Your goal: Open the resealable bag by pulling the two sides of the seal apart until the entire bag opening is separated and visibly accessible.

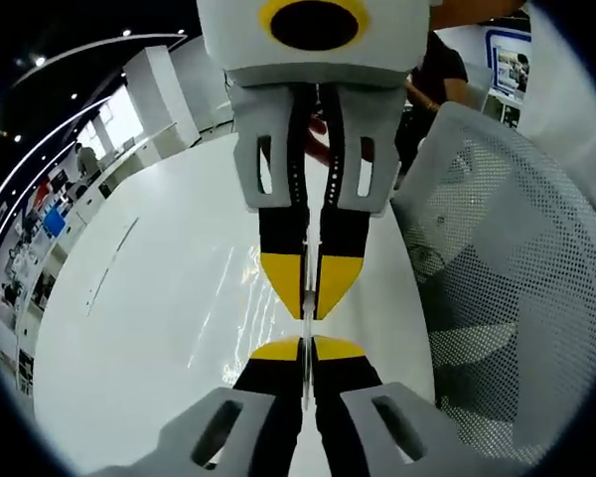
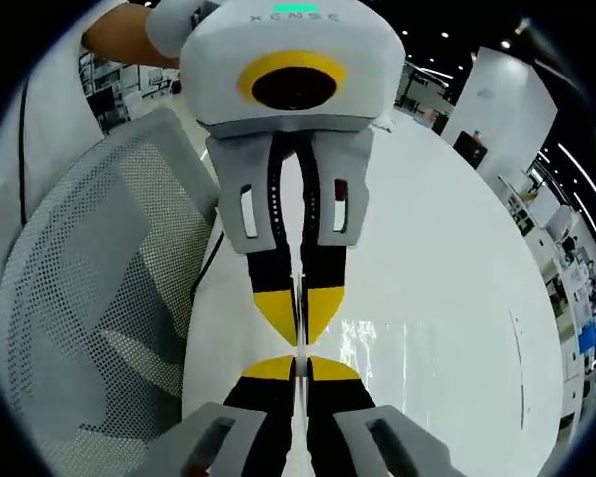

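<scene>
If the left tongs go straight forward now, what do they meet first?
The right tongs, tip to tip just ahead. Both sets pinch the thin clear bag edge between them, above the white table. The exact gap is unclear.

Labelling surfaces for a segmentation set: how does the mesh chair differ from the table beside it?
The chair back is perforated mesh, see-through; the table top is solid. The chair looks matt and greyish; the table is glossy, with light reflections. The chair back curves and stands up; the table lies flat. Both are pale and stand side by side.
</scene>
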Demonstrator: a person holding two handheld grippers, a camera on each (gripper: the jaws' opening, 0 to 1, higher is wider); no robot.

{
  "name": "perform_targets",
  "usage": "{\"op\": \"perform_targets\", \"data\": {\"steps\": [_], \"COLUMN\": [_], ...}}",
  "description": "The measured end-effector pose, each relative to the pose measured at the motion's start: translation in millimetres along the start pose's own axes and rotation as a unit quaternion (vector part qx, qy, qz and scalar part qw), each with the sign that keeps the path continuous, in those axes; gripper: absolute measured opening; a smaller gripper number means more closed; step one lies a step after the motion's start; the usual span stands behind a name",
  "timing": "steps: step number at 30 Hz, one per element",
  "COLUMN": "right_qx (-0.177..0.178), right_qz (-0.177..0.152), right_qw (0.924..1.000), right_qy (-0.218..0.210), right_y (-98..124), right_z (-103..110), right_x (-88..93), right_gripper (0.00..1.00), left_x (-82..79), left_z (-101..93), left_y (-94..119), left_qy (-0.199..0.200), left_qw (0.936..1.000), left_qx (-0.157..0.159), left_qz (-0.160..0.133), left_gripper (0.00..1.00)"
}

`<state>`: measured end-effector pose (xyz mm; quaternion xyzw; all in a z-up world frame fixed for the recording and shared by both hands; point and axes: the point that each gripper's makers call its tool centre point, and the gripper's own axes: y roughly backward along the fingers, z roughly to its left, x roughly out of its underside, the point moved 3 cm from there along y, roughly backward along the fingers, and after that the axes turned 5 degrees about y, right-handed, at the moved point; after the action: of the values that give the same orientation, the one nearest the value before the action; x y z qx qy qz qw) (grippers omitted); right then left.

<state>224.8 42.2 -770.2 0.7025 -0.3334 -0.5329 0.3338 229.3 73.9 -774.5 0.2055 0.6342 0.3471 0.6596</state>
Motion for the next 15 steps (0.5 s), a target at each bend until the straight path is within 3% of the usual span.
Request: {"op": "perform_targets", "data": {"steps": [4,15], "right_qx": [0.001,0.006], "right_qz": [-0.002,0.020], "right_qw": [1.0000,0.9998], "right_qy": [-0.001,-0.002], "right_y": [2.8,13.1], "right_z": [0.0,2.4], "right_x": [2.1,27.2], "right_gripper": [0.00,0.00], "left_x": [-1.2,-0.3], "left_z": [-1.9,2.3], "left_y": [-1.0,-3.5], "left_qy": [0.018,0.015], "left_qw": [0.9998,0.9999], "left_qx": [0.006,-0.005], "left_qz": [-0.009,0.005], "left_gripper": [0.00,0.00]}}
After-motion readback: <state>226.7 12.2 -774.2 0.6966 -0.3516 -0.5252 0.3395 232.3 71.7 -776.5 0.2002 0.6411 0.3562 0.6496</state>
